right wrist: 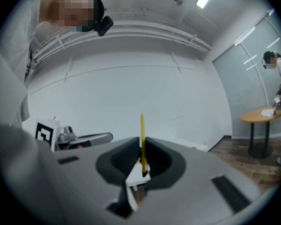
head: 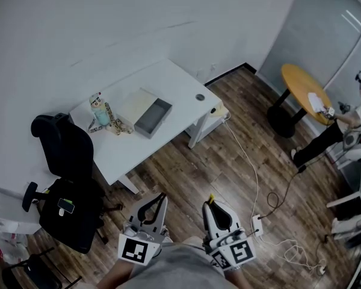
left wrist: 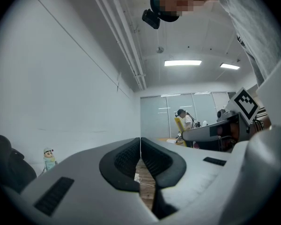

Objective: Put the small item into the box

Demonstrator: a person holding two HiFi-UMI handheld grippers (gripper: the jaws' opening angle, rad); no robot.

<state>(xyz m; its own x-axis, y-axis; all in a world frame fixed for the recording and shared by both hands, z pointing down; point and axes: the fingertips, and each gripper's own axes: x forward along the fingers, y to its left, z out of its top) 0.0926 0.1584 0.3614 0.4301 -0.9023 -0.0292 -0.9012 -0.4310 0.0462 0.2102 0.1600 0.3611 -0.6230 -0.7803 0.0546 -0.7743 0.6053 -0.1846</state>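
**Right tool's got the yellow stick, box is way over on the table**

Right tool point(right wrist: 141, 144) is pinched tight on a thin yellow stick point(right wrist: 142, 124) that pokes up past the tips. Maybe a pencil, tbh it's too blurry to call. Left tool point(left wrist: 140, 142) has its pads pressed together w/ nothing between them. In the head view both tools sit close to the person's body, over the wood floor point(head: 228, 155) and well apart from the white table point(head: 168, 80). The box point(head: 154, 117) lies open on that table, grey inside, w/ a little figurine point(head: 98, 109) near its left side. Black office chair point(head: 63, 146) is at the table's left end. Far right, another person point(head: 340, 128) stands by a round wooden table point(head: 301, 82).
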